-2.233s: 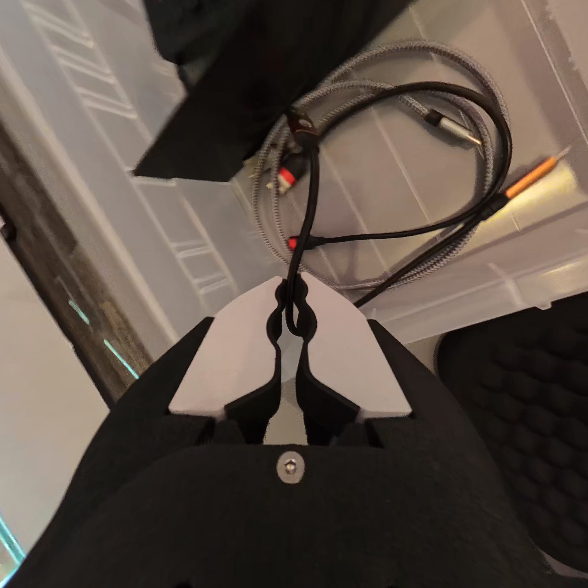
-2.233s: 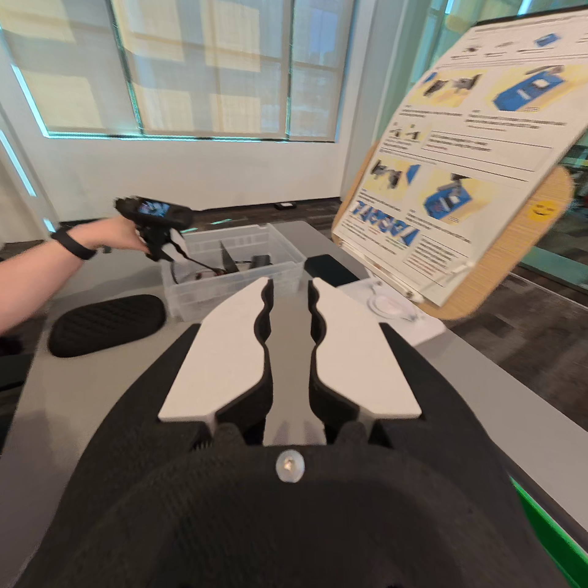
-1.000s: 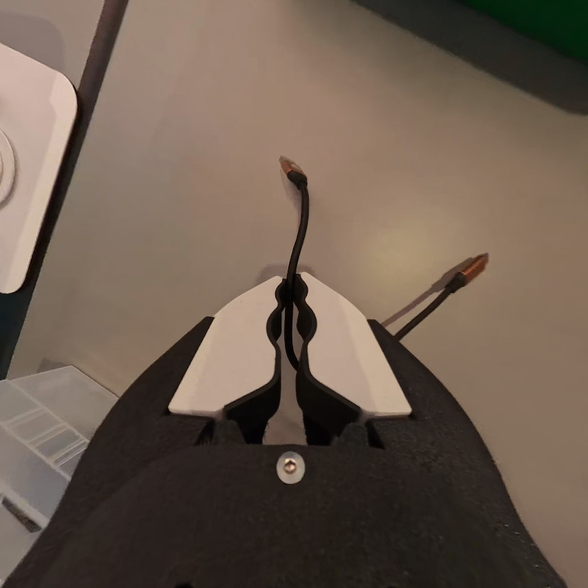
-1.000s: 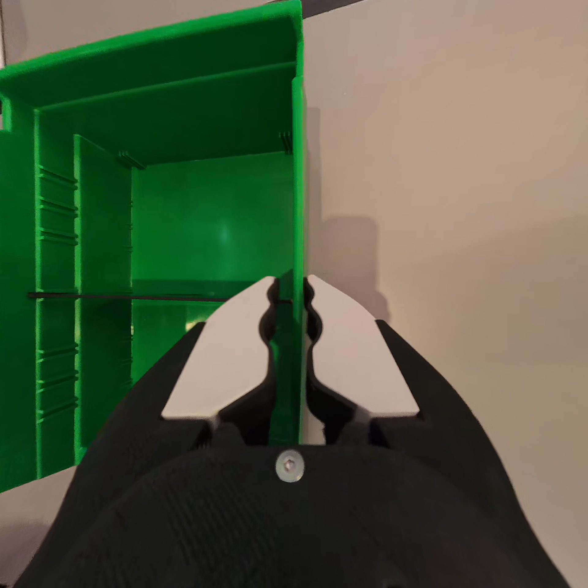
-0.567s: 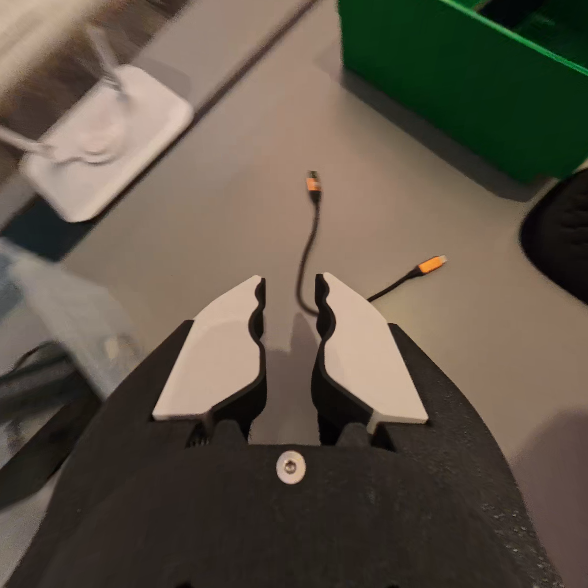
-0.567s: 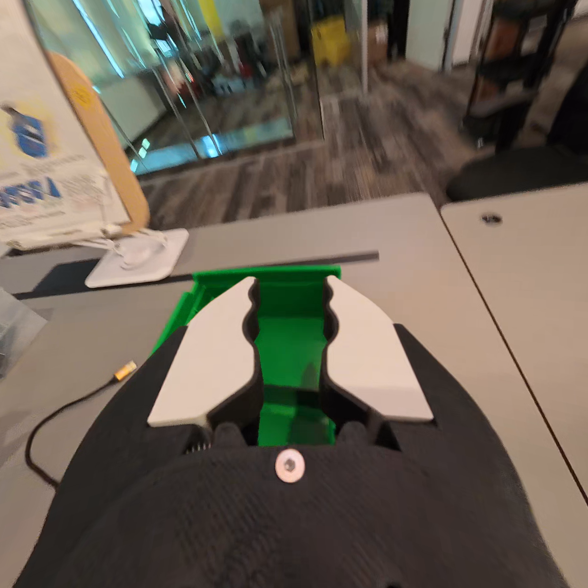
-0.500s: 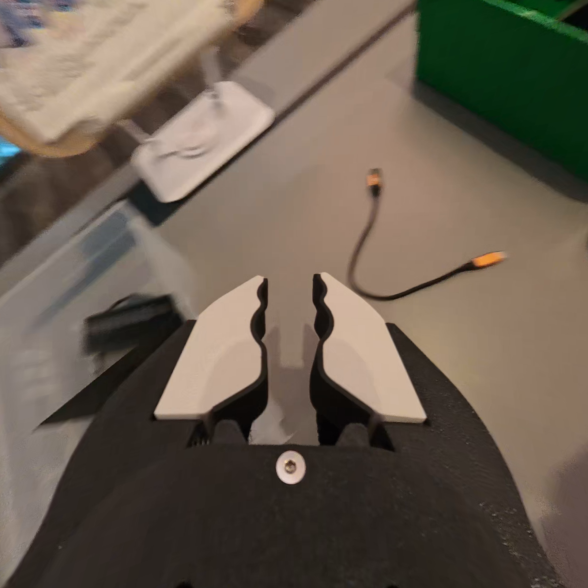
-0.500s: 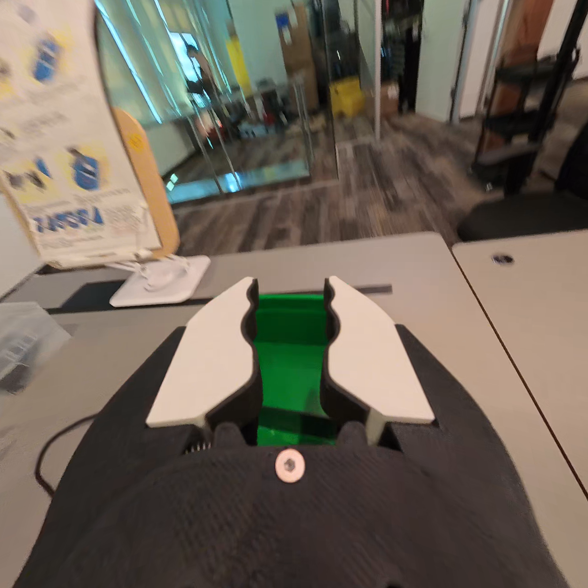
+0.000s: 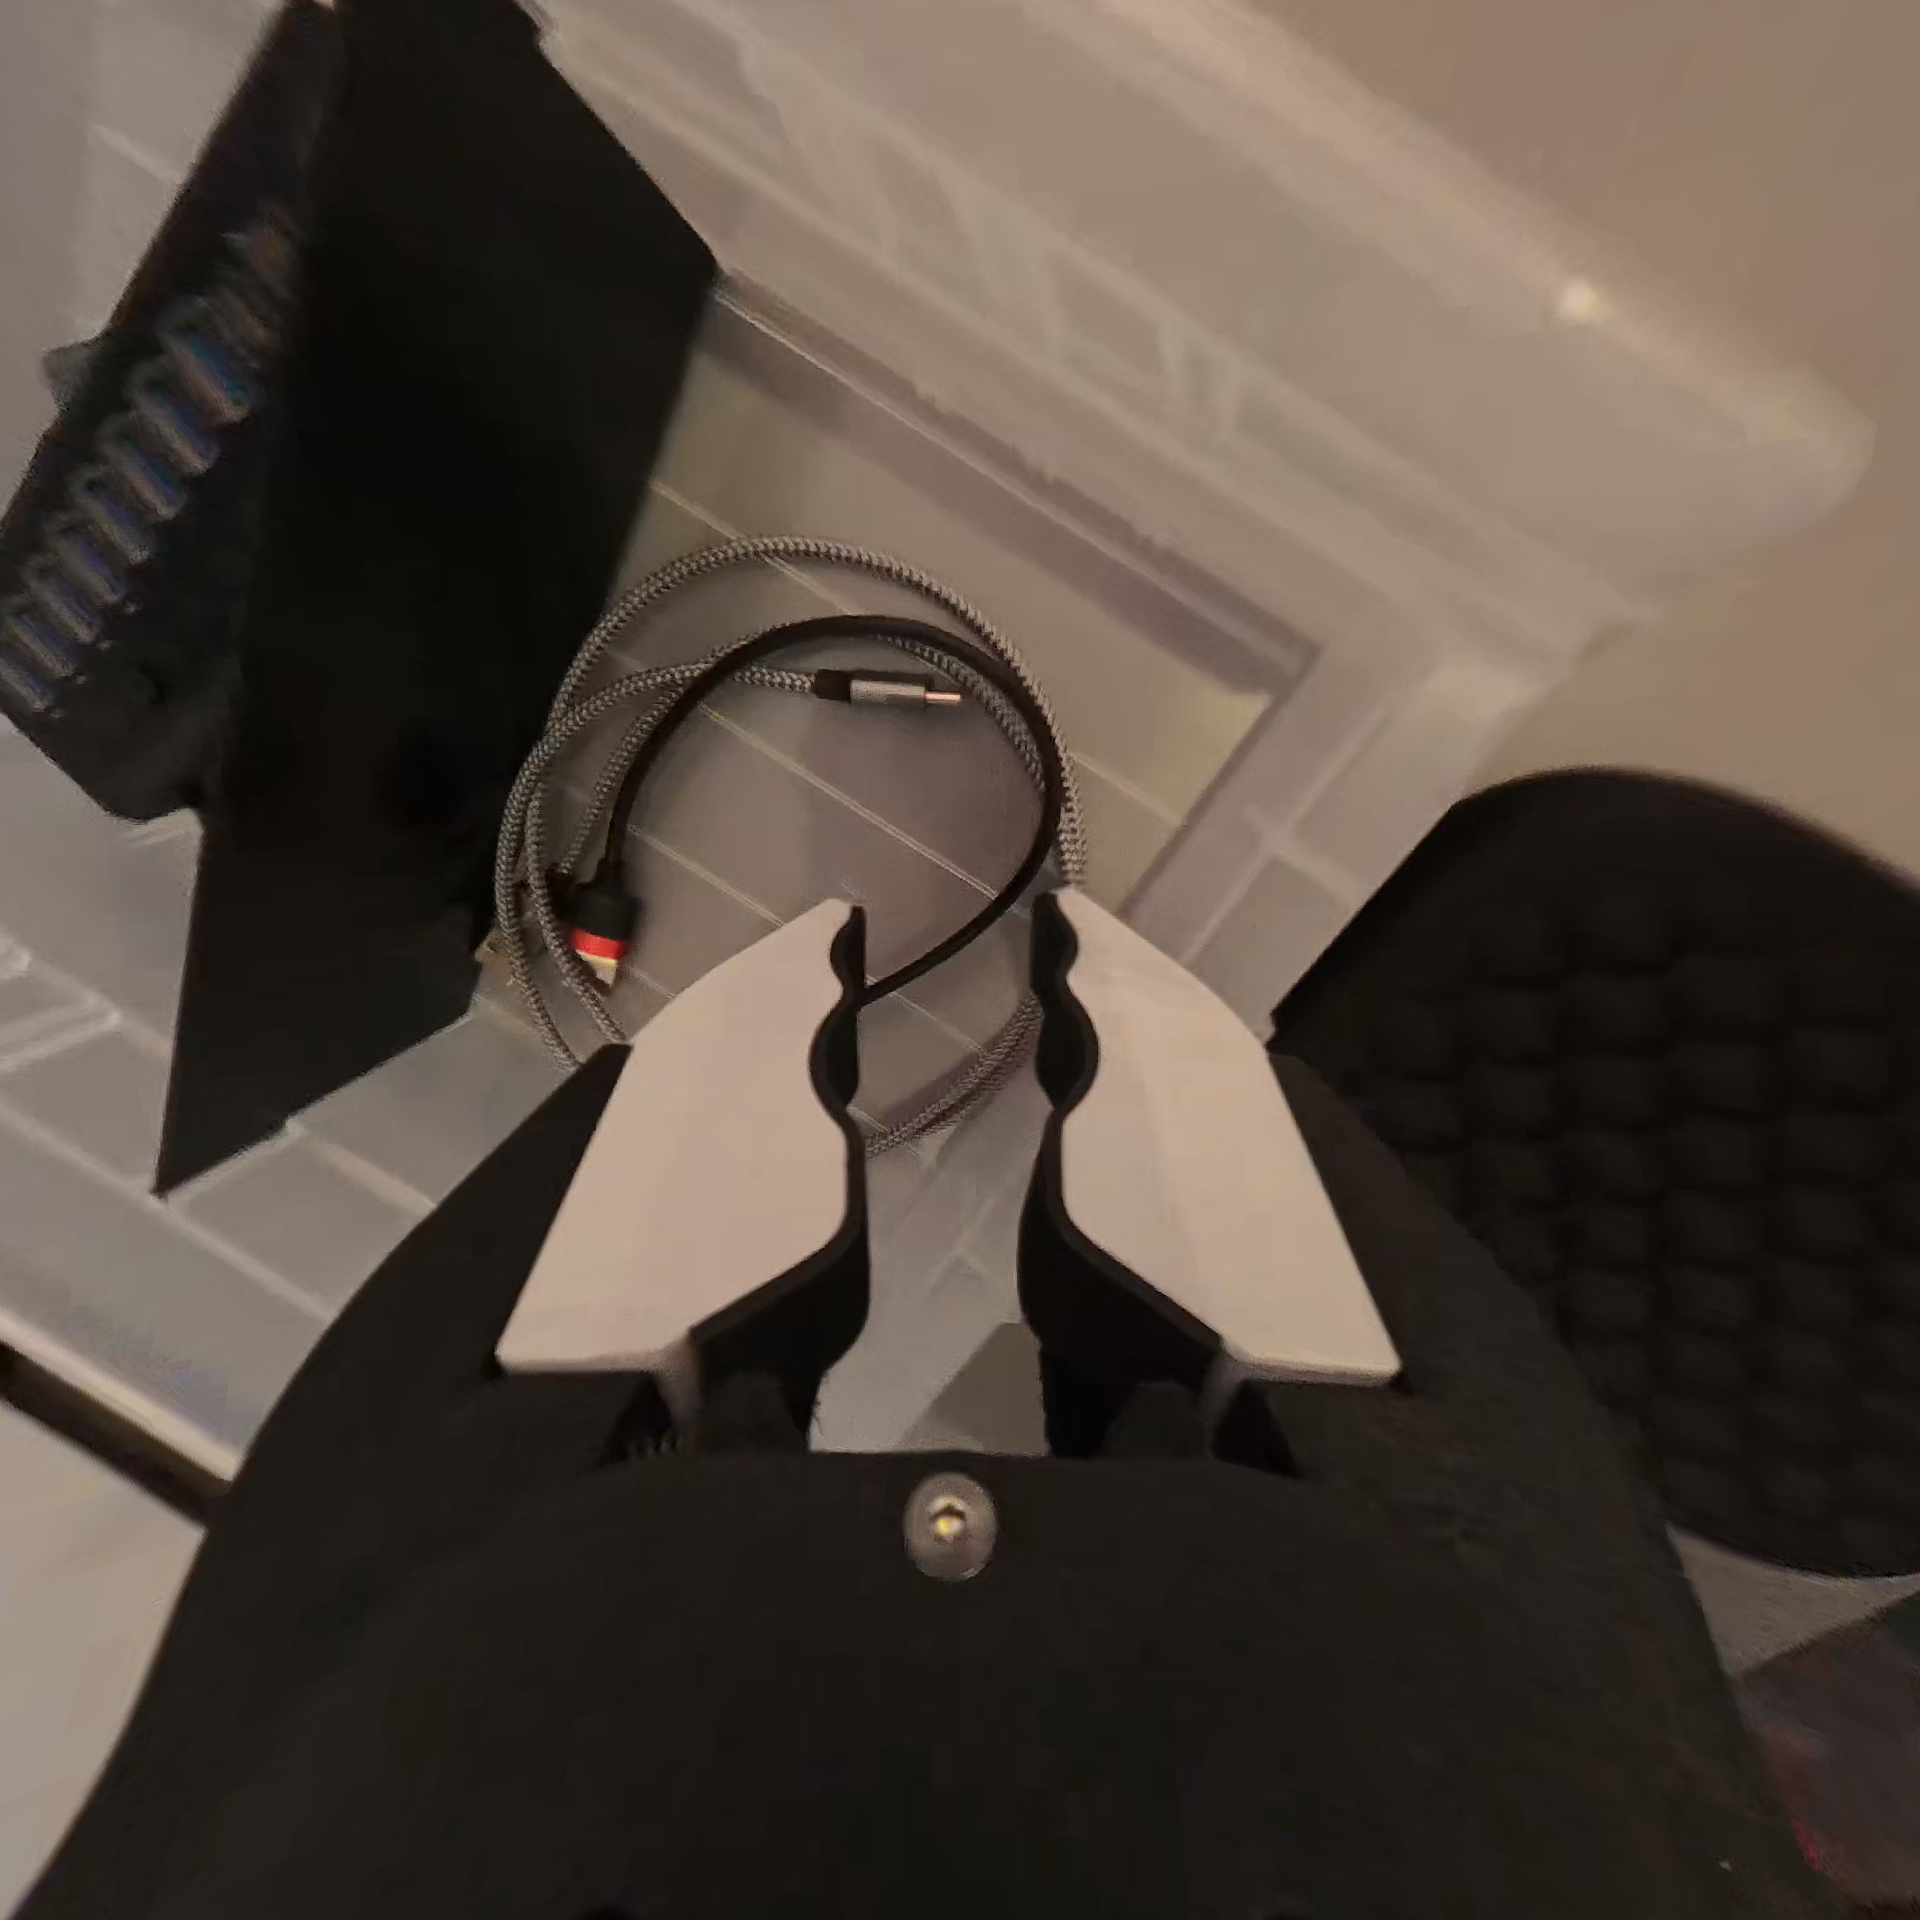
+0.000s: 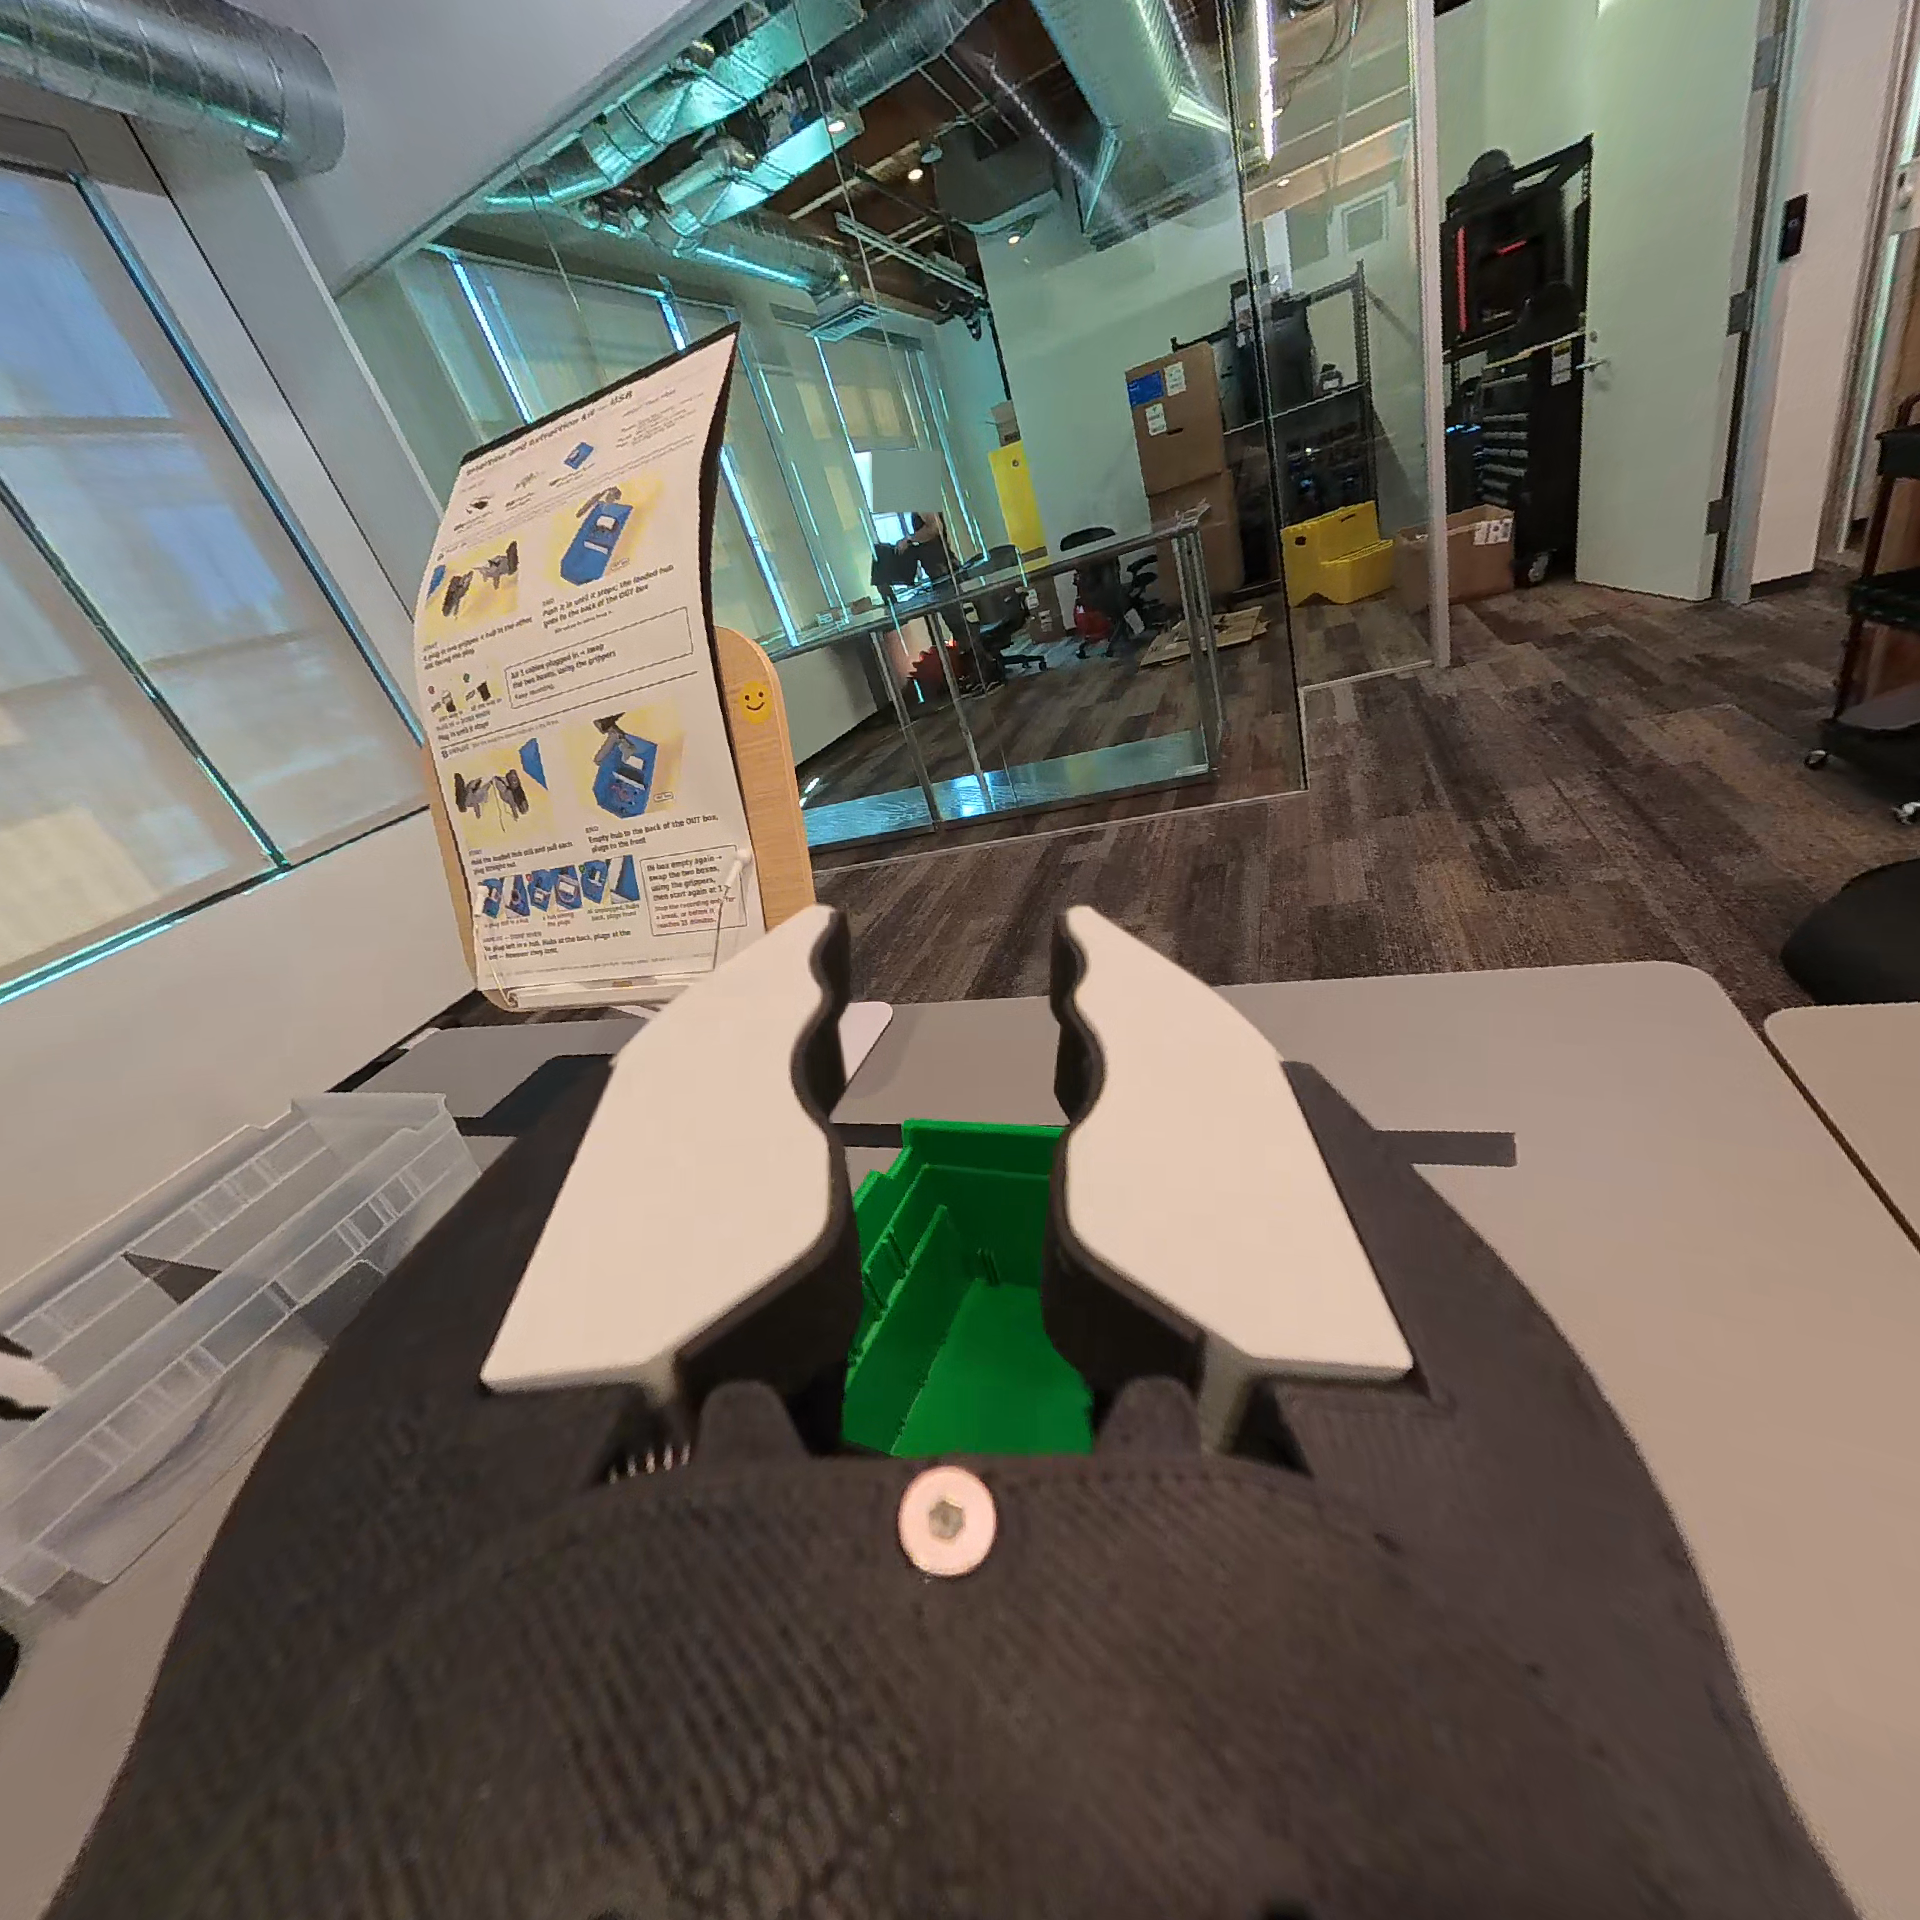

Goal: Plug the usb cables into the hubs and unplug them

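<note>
Half a second ago the left gripper looked across the grey table at a short black cable with orange plugs; now it has swung over the clear plastic box and points down into it, jaws apart and holding nothing. In the left wrist view, a thin black cable curls in the box just ahead of the fingertips, its tail passing between the two fingers close against the left one, though the picture is too blurred to say whether they touch. Its red-and-black plug lies to the left of the left fingertip, and a grey braided cable is coiled around it, with a metal plug lying farther ahead inside the loop. A black hub with a row of ports stands tilted at the upper left of the box. At the right edge is a rounded black object with a bumpy surface. In the right wrist view, the right gripper has risen a little more, fingers spread and empty, above the green box, which shows between them, below the fingertips, on the grey table. The clear plastic box sits to the left, and an instruction sheet stands on a holder beyond it.
</note>
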The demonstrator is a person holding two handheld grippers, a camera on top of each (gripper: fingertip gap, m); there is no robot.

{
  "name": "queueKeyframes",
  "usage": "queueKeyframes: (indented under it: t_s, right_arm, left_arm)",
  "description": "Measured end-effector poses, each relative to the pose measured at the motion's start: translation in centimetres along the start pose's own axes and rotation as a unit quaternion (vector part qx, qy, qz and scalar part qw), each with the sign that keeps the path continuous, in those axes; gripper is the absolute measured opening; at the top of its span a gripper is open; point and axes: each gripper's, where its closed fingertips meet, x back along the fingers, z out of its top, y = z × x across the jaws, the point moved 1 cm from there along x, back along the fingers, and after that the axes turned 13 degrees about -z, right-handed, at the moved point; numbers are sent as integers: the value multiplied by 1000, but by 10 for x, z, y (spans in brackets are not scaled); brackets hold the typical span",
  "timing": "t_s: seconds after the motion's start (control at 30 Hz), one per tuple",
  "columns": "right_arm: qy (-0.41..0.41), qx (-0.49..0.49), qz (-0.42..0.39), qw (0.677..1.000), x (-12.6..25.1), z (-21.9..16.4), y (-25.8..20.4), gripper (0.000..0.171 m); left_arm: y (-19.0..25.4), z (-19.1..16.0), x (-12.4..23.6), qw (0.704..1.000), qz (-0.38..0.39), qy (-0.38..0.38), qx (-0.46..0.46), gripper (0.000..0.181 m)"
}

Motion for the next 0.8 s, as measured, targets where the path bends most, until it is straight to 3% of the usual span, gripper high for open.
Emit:
queueKeyframes:
  t_s: [0.03, 0.43, 0.6, 0.8]
  right_arm:
    - [0, -3, 1, 1000, -1, 0, 0, 37]
    - [-18, -13, 27, 999, -8, -7, -8, 33]
    - [-26, -13, 30, 999, -11, -10, -10, 33]
    - [-21, -25, 27, 999, -10, -9, -5, 32]
  left_arm:
    - [-4, -3, -3, 1000, 5, -18, -21, 29]
    - [-6, -18, -27, 978, -121, -146, -90, 18]
    - [-6, -18, -27, 976, -100, -154, -121, 6]
    - [-12, -16, -17, 986, -75, -130, -74, 4]
